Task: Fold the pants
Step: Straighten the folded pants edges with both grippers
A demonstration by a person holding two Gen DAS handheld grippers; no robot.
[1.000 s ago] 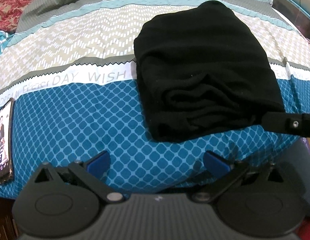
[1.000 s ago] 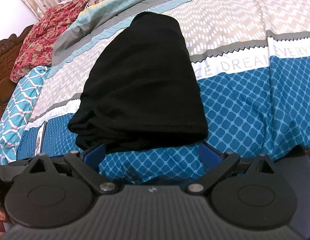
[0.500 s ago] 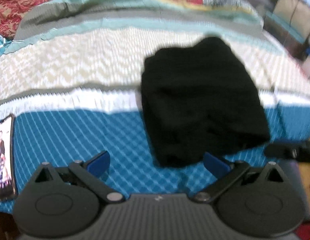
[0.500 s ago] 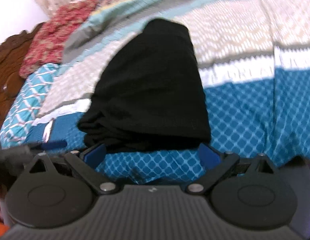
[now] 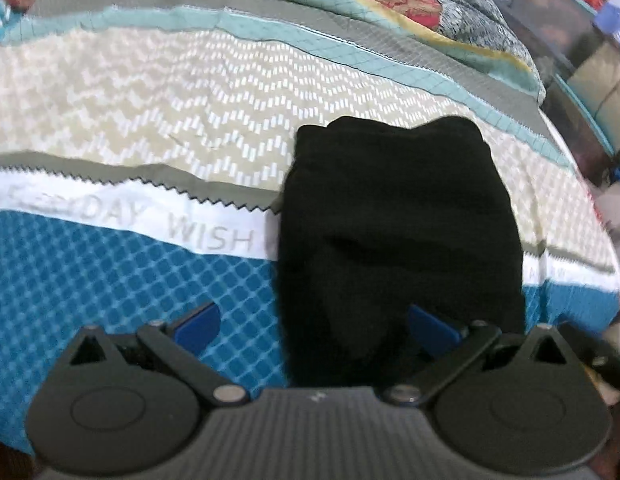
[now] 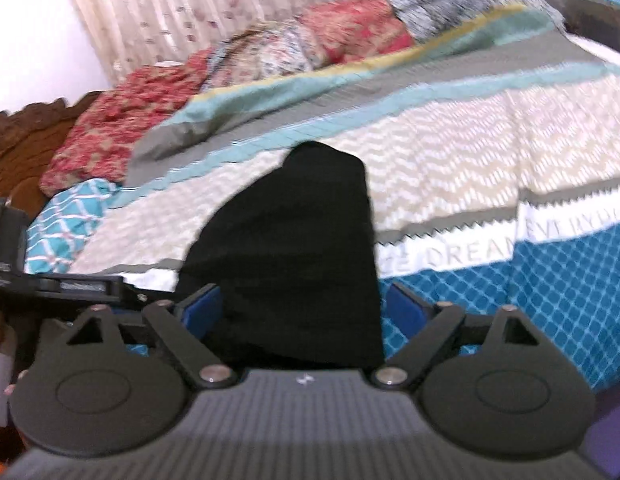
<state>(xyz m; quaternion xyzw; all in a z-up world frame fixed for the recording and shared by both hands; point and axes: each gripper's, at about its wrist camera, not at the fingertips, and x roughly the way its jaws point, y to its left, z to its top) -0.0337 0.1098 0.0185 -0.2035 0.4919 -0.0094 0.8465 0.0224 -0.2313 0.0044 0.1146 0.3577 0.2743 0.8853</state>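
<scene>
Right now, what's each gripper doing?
Left gripper: open, holding nothing, over the folded black fabric pants.
Right gripper: jaws closing around the pants' near edge, not yet gripping.

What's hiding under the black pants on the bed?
The folded black pants lie on the patterned bedspread, covering part of its white lettered stripe and blue diamonds. Anything else beneath is hidden by the cloth.

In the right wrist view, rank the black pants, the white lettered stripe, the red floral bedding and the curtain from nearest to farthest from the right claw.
1. Black pants: their near edge lies between the closing jaws of the right claw.
2. White lettered stripe: just beyond, to the right.
3. Red floral bedding: far side of the bed, upper left.
4. Curtain: behind the bed, at the top.
</scene>
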